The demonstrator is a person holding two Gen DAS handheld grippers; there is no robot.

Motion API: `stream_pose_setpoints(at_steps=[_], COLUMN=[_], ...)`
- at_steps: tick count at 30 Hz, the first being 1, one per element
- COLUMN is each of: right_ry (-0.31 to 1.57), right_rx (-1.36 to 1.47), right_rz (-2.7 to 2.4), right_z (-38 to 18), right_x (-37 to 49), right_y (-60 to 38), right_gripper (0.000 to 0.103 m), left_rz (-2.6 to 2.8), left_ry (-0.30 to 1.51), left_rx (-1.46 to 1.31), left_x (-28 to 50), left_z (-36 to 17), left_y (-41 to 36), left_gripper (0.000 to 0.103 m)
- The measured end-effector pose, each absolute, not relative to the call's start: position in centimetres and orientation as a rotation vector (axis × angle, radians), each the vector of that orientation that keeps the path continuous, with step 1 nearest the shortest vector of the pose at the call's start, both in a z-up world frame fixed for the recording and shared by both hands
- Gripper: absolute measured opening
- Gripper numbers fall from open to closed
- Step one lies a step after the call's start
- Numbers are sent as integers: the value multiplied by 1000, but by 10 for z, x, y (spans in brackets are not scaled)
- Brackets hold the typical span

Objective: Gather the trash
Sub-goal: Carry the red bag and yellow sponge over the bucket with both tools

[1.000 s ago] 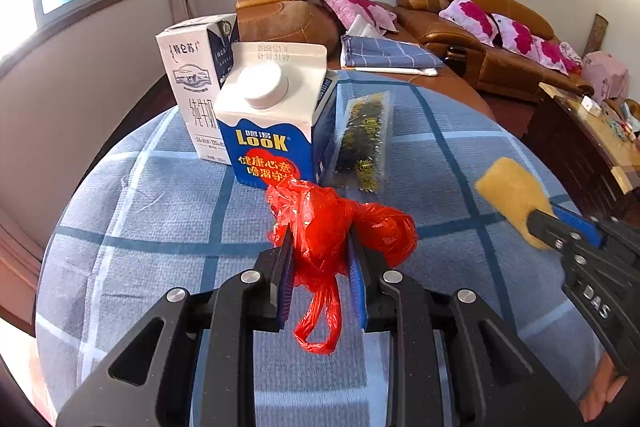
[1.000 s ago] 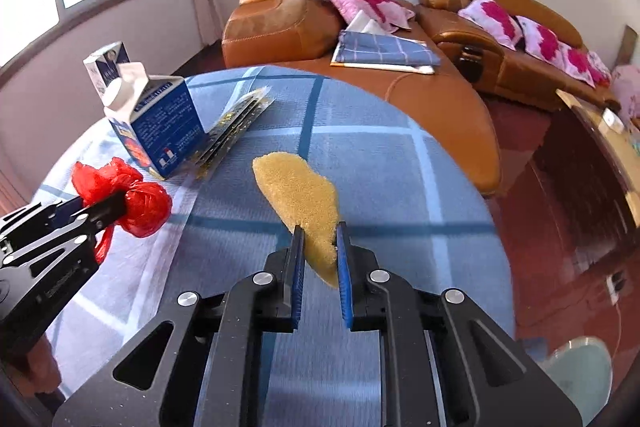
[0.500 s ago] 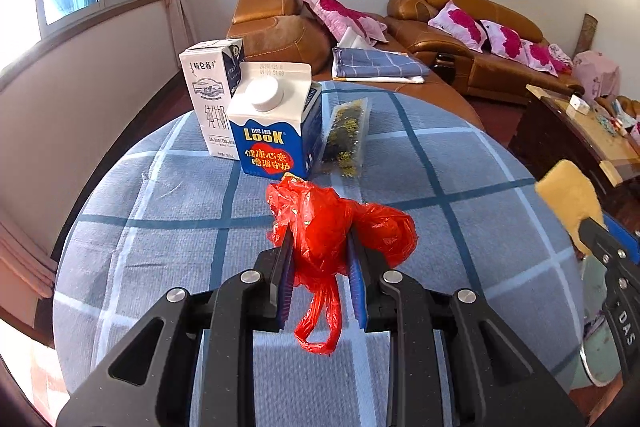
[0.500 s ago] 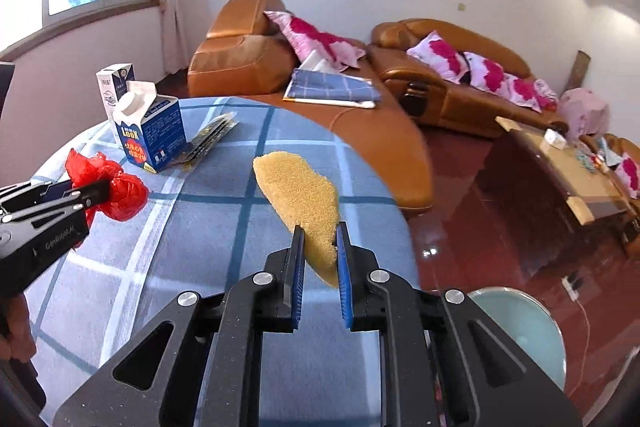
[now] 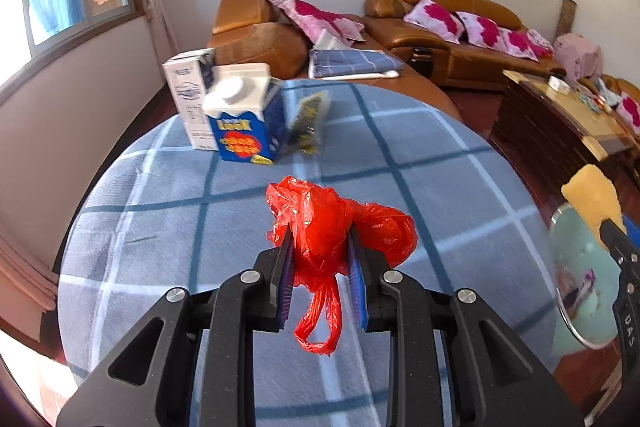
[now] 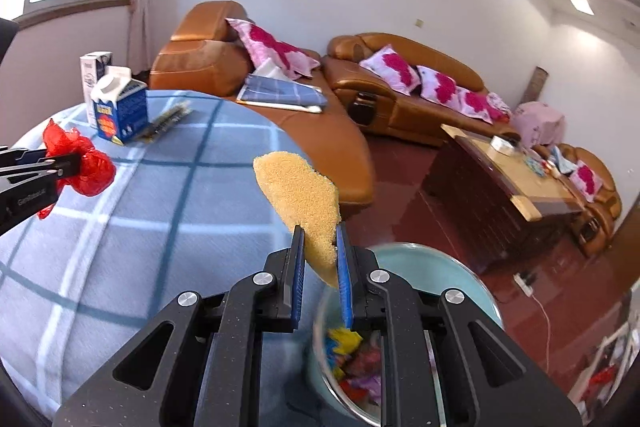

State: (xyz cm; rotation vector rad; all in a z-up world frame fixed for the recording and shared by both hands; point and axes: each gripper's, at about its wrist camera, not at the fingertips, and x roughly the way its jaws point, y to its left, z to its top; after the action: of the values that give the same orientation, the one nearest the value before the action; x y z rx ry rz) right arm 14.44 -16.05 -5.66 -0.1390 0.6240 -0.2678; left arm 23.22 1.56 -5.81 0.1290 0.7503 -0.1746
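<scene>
My left gripper [image 5: 319, 247] is shut on a crumpled red plastic bag [image 5: 332, 223] and holds it above the round table's blue checked cloth [image 5: 200, 227]. My right gripper [image 6: 318, 241] is shut on a yellow sponge [image 6: 300, 191], held past the table's right edge, over a pale green trash bin [image 6: 448, 267] with colourful wrappers inside. The bin [image 5: 580, 275] and sponge [image 5: 596, 199] also show at the right of the left wrist view. The red bag [image 6: 80, 159] shows at the left of the right wrist view.
A blue LOOK carton [image 5: 244, 119], a white milk carton [image 5: 188, 95] and a clear snack wrapper [image 5: 310, 123] sit at the table's far side. Brown leather sofas [image 6: 400, 95] with pink cushions stand behind. A wooden coffee table [image 6: 516, 171] is at the right.
Both grippers pulled back and to the right with their loads. The right gripper carried the sponge off the table until it came over the green bin.
</scene>
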Motion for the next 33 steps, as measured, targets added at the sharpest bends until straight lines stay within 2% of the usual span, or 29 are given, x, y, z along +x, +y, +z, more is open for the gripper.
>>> stream_pose_setpoints(at_steps=[17,33], right_ry=[621,646], right_rx=[-112,-33], right_rz=[-463,-508], right_z=[-70,-87], right_x=[84,69], right_y=[-224,-266], right_gripper=[16,16], left_rz=[-314,-444], left_ry=[751,758], left_rx=[240,329], left_x=[179,158], left_z=[-65,-75], left_y=[-61,-138], left_gripper=[24,24])
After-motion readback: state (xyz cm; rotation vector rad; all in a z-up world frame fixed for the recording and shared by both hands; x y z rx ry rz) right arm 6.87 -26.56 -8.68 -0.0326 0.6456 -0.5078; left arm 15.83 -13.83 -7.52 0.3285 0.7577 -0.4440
